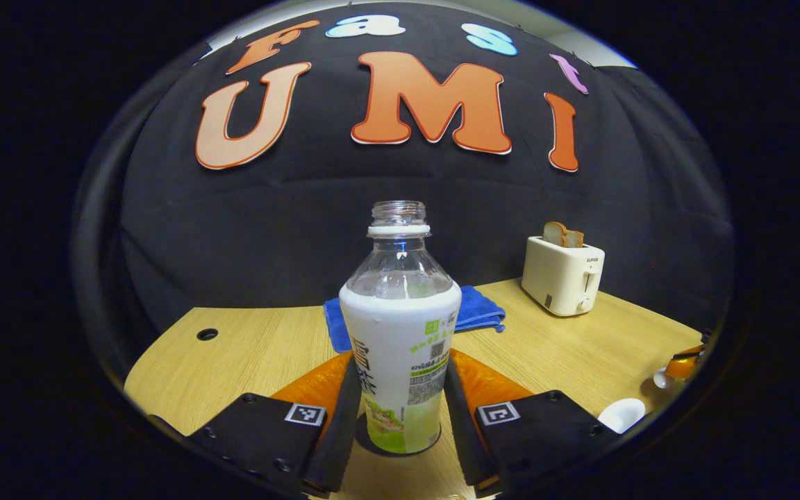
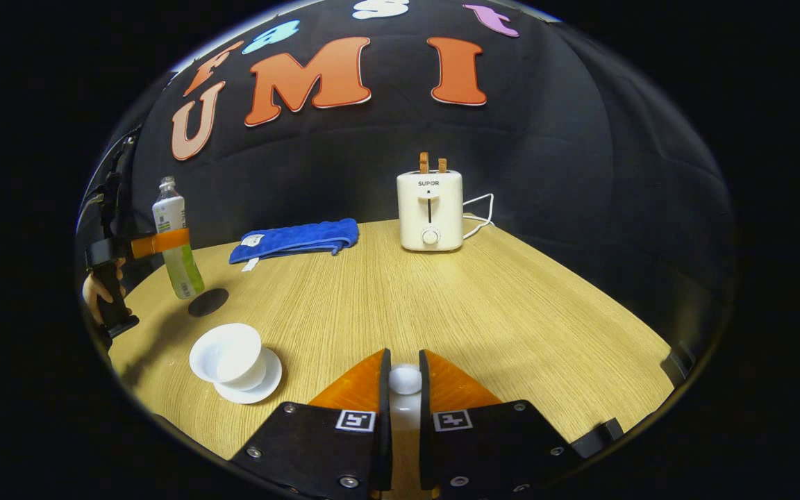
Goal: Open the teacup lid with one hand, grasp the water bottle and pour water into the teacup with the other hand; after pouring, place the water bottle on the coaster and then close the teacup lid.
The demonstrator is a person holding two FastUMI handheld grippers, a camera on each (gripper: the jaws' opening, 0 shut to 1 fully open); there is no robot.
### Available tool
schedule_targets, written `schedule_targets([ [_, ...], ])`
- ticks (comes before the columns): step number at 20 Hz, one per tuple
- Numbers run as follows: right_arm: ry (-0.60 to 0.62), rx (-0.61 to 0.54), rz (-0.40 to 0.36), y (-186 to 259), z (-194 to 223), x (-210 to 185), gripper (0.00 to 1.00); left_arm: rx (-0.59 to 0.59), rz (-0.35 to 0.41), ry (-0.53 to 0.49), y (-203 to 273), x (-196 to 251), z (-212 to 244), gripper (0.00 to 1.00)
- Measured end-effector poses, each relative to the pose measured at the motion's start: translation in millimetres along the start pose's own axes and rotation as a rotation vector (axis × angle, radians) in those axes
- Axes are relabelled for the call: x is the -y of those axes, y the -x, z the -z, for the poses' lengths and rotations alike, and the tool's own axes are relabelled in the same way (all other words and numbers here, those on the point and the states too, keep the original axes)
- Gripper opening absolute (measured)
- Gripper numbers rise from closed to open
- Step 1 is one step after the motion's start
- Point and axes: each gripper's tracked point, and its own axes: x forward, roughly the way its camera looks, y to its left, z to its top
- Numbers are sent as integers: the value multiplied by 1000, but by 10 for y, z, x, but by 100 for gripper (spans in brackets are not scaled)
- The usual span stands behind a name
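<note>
Left gripper (image 1: 400,410) is closed around the lower body of the water bottle (image 1: 400,333), a finger pressing each side; the bottle is upright, cap off, base at the dark round coaster (image 1: 365,443), though contact with it cannot be confirmed. In the right gripper view the same bottle (image 2: 176,243) sits at the far left of the bench (image 2: 483,305), held by the left gripper (image 2: 164,242), with the coaster (image 2: 207,302) just beside its base. Right gripper (image 2: 404,389) is nearly closed, both fingers pinching the white knob of the teacup lid (image 2: 405,380). The teacup (image 2: 228,355) stands uncovered on its saucer (image 2: 261,383), near left of the right gripper. Far side: blue cloth (image 2: 296,239) and a white toaster (image 2: 430,210) holding two slices.
</note>
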Motion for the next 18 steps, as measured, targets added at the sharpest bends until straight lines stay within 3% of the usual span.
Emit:
schedule_targets([
  [18, 37, -8, 16, 6, 6, -65, 16, -35, -2, 49, -200, -76, 322, 70],
])
